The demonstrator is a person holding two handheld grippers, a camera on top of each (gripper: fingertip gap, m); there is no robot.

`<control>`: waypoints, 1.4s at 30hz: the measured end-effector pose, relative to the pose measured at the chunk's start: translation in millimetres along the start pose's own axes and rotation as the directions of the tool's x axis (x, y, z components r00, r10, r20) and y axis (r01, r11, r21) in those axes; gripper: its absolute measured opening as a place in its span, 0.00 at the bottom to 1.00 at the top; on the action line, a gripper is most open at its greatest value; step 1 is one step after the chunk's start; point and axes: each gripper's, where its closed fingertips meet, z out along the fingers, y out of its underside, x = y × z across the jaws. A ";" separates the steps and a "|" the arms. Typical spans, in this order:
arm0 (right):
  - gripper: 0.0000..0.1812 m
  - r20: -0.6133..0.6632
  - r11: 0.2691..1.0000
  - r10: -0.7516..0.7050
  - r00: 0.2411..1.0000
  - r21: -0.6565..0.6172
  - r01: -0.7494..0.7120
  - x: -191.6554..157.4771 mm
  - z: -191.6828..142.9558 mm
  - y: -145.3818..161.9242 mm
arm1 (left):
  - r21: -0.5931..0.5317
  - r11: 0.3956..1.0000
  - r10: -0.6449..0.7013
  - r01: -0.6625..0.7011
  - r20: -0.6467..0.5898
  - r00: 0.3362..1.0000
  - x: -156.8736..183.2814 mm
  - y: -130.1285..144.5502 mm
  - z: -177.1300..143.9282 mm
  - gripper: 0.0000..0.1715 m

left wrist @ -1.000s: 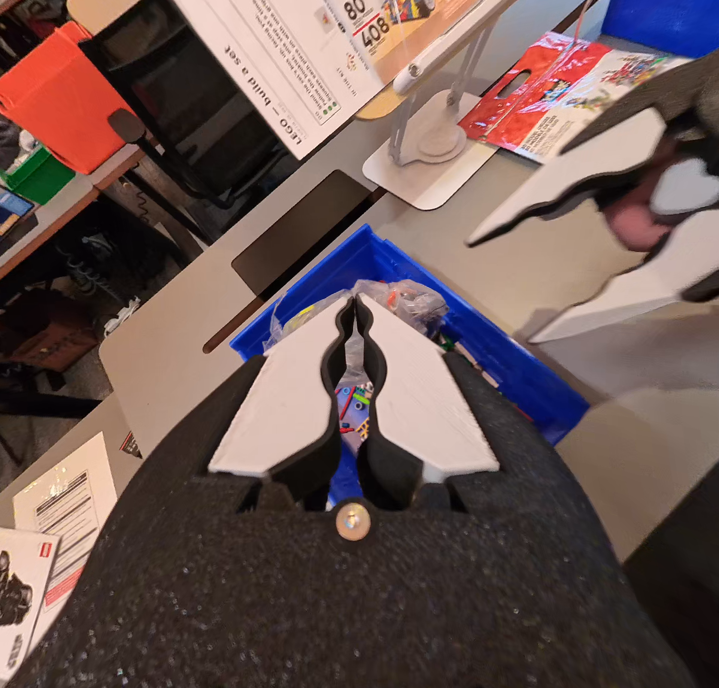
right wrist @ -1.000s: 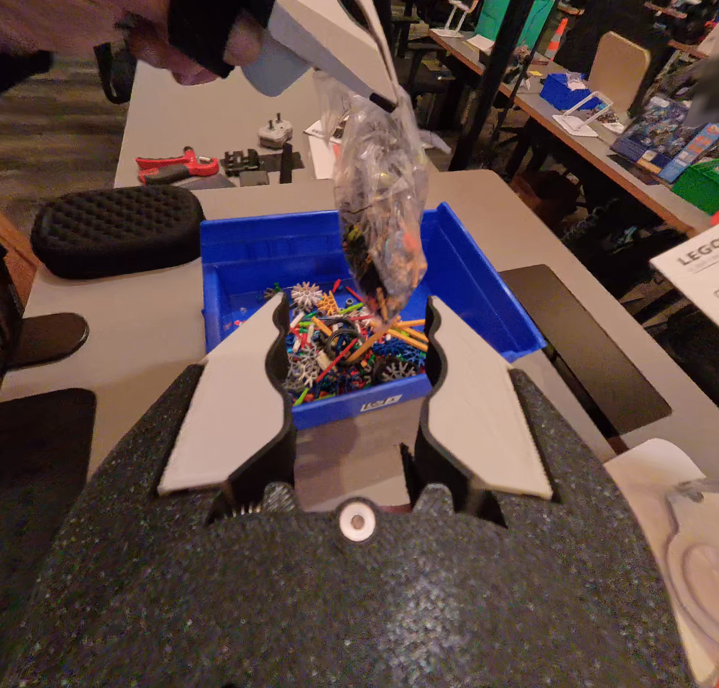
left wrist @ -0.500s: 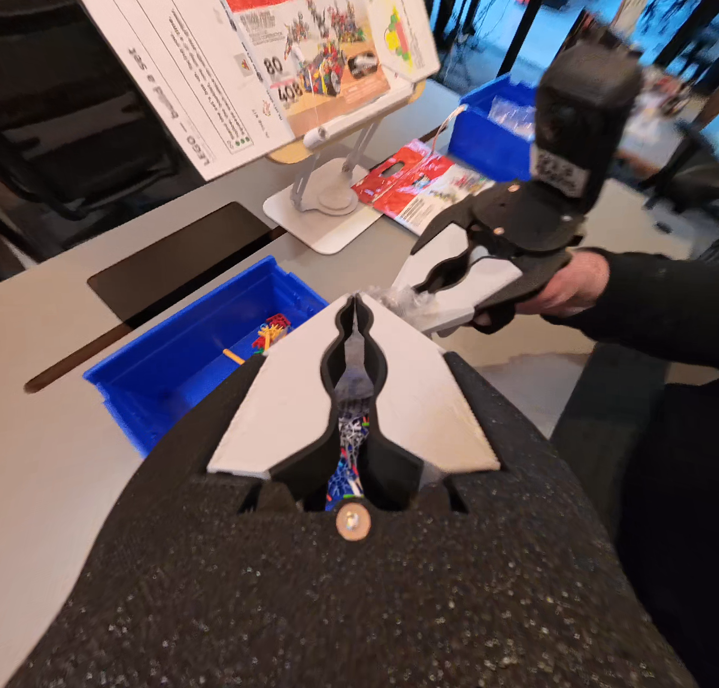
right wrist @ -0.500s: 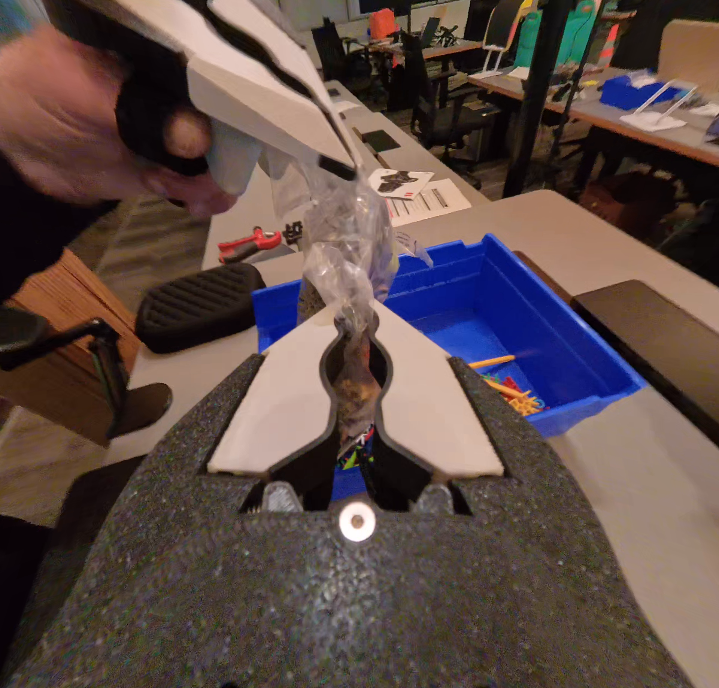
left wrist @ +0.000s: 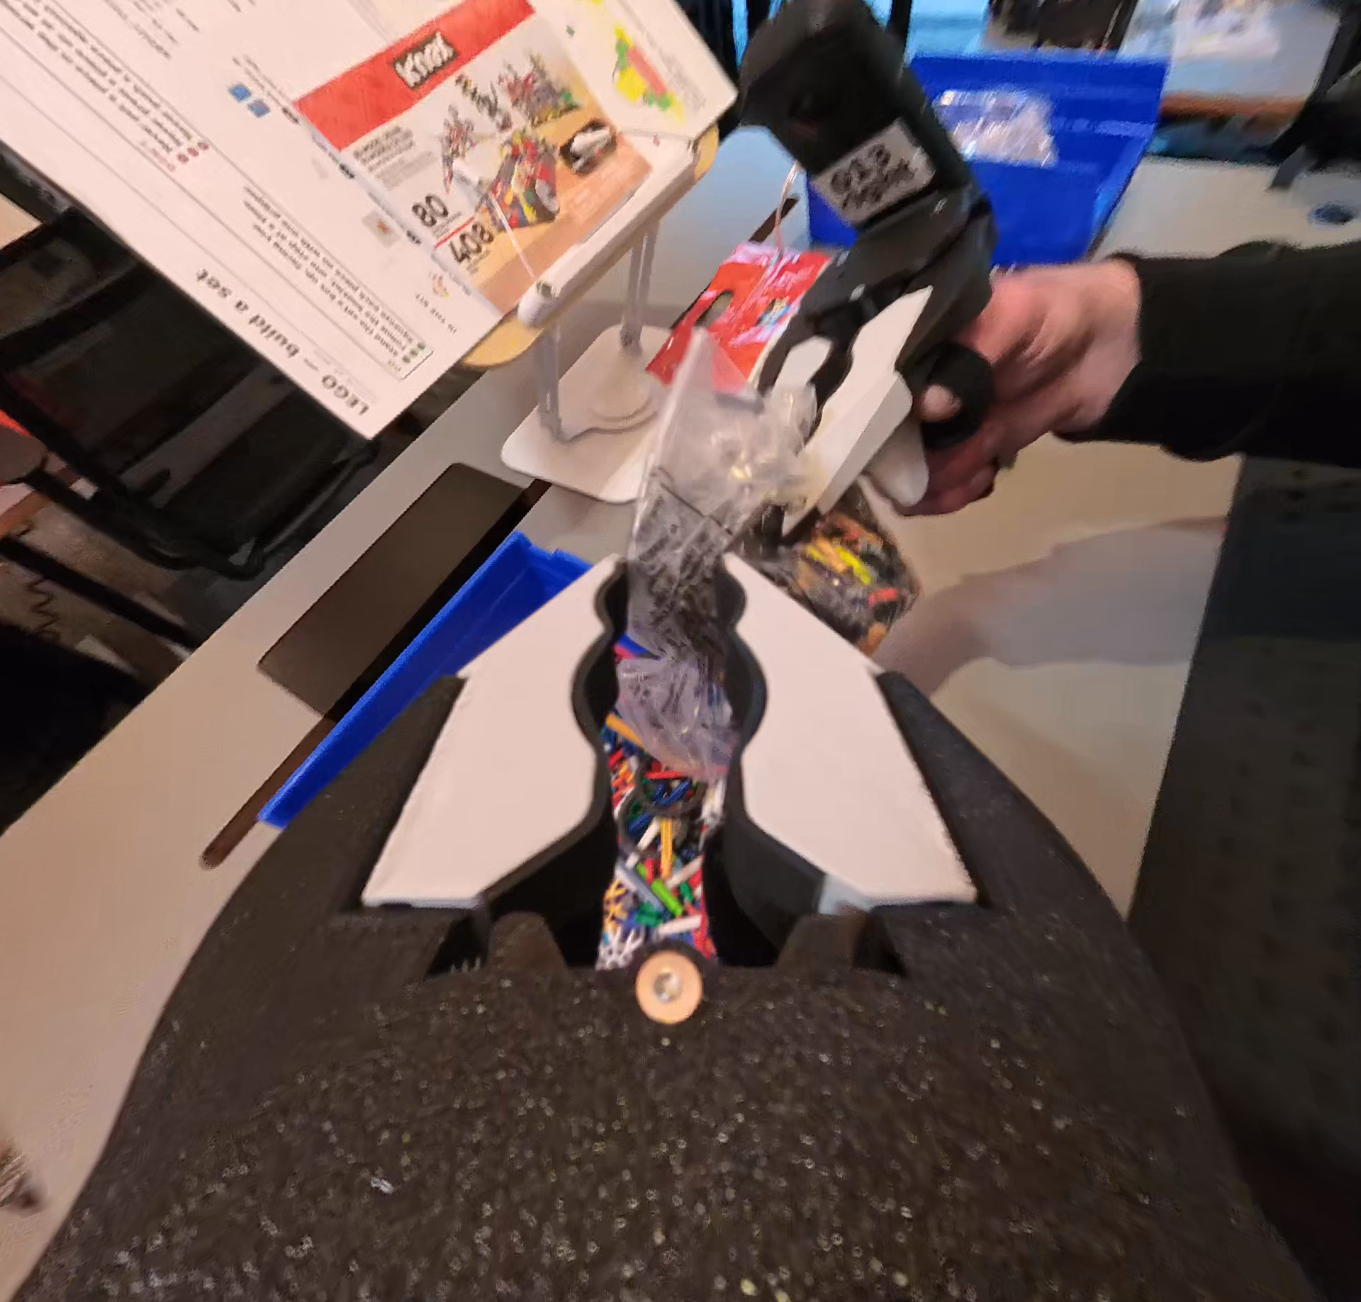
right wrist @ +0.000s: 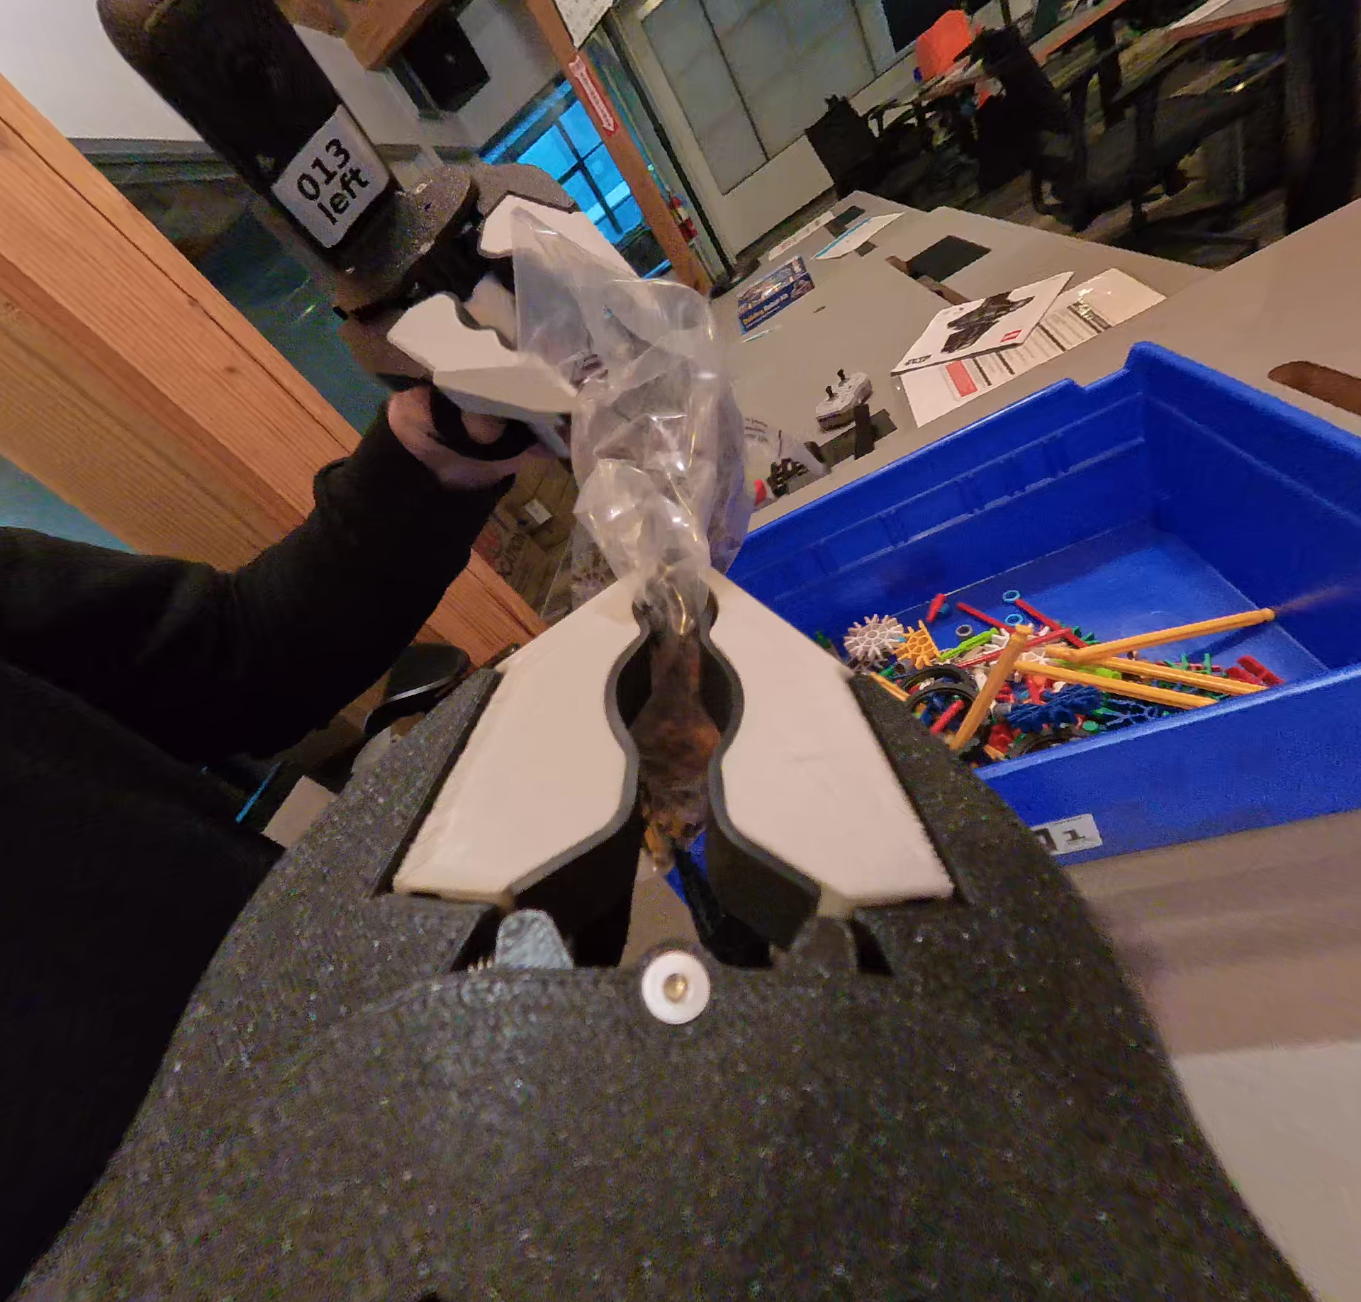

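Left jaws [left wrist: 674,589]: pressed together on one end of the crumpled clear plastic bag [left wrist: 707,486].
Right jaws [right wrist: 674,596]: pinching its other end.
Bag: stretched between my two grippers, above the blue plastic bin [right wrist: 1105,471] of colourful rods on the grey surface [left wrist: 147,788].

In the left wrist view, at 11 o'clock, a large printed instruction sheet [left wrist: 331,125] leans on a white tablet stand [left wrist: 582,442] on the grey counter [left wrist: 147,788]. Just beside the stand's base, toward 1 o'clock, lies a red printed packet [left wrist: 758,295]; a second blue bin [left wrist: 1046,155] sits farther off at 1 o'clock. A black inset panel [left wrist: 383,604] is set in the counter at 9 o'clock.

In the right wrist view, a wooden post [right wrist: 147,353] fills 9 o'clock. Printed papers [right wrist: 1016,339] and a small grey controller [right wrist: 843,401] lie at 2 o'clock, with an orange chair [right wrist: 946,33] far off at 1 o'clock.
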 end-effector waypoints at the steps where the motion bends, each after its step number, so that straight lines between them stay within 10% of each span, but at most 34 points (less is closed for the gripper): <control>1: 0.00 0.018 1.000 0.006 1.000 -0.013 -0.005 -1.7 0.5 2.4 | 0.036 0.999 -0.023 0.023 -0.012 1.000 -0.7 -4.4 -1.1 0.06; 15: 0.01 -0.034 0.984 -0.001 0.999 0.175 0.007 -1.4 -19.4 1.0 | 0.281 0.842 -0.445 0.461 -0.123 0.887 -32.8 -14.1 -11.2 0.00; 18: 0.14 -0.104 0.977 -0.037 0.994 0.203 0.058 5.1 -30.3 -7.3 | 0.287 0.825 -0.465 0.487 -0.147 0.873 -33.5 -17.6 -13.8 0.00; 31: 0.20 -0.351 0.890 -0.455 0.818 -0.143 0.434 20.2 -6.1 6.4 | 0.300 0.828 -0.456 0.473 -0.129 0.880 -36.0 -38.3 -13.7 0.00; 34: 0.01 -0.407 0.871 -0.480 0.777 -0.115 0.477 19.4 -11.6 -3.5 | 0.308 0.824 -0.462 0.475 -0.119 0.879 -38.3 -42.7 -13.4 0.00; 42: 0.00 -0.277 0.948 -0.201 0.939 0.185 0.258 10.4 -50.3 -24.3 | 0.332 0.766 -0.551 0.550 -0.103 0.828 -53.4 -28.4 -7.7 0.00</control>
